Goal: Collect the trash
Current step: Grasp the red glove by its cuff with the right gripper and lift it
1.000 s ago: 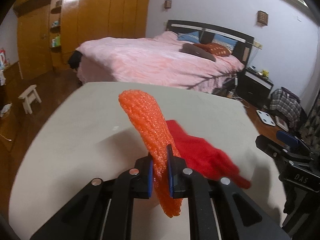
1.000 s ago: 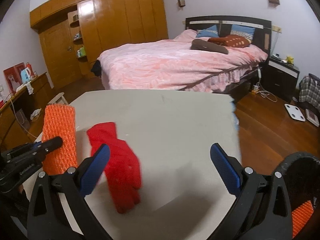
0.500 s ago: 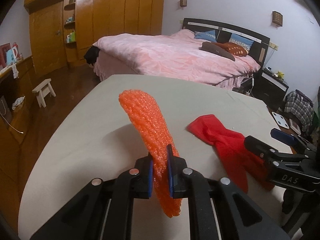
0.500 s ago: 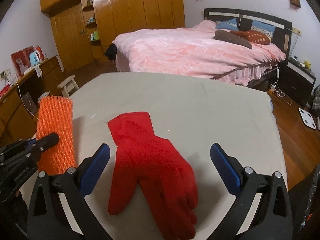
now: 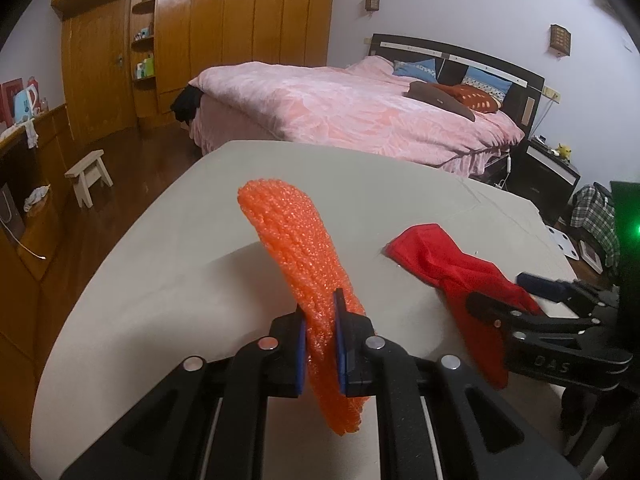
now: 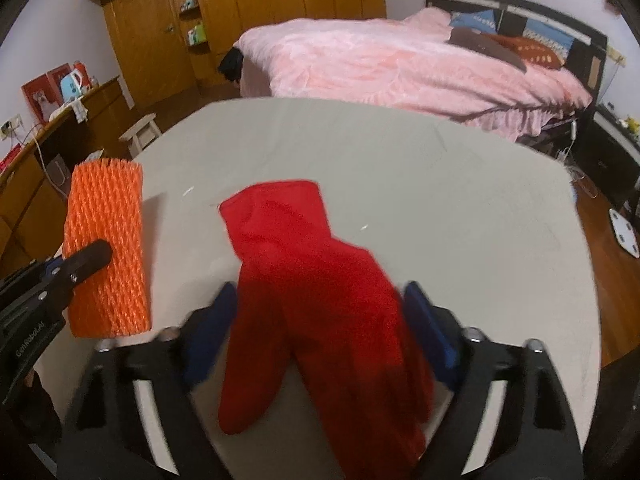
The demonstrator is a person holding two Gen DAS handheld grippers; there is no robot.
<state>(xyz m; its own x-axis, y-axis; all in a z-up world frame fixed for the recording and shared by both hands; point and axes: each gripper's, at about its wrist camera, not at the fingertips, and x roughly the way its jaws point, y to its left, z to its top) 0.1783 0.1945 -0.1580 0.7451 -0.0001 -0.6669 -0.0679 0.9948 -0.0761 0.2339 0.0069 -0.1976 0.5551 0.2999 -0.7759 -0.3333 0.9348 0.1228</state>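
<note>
A ribbed orange foam net [image 5: 296,248] stands up from my left gripper [image 5: 322,320], which is shut on its lower part above the beige table [image 6: 440,200]. It shows again at the left of the right wrist view as the orange foam net [image 6: 106,240]. A red glove [image 6: 304,264] lies flat on the table, cuff pointing away. My right gripper [image 6: 320,320] straddles the glove's palm with its jaws closing. One blue pad stands on each side and neither visibly presses. In the left wrist view the red glove [image 5: 448,264] lies between the right gripper [image 5: 506,294] fingers.
Beyond the table's far edge is a bed with a pink cover [image 5: 360,112]. A small white stool [image 5: 90,174] stands on the wooden floor to the left, by wooden cupboards [image 5: 24,208]. The table's right edge drops to the floor with a white scale [image 6: 624,236].
My right gripper has come forward and down over the red glove, and its jaws have narrowed around it. The left gripper keeps its hold on the foam net and has shifted slightly.
</note>
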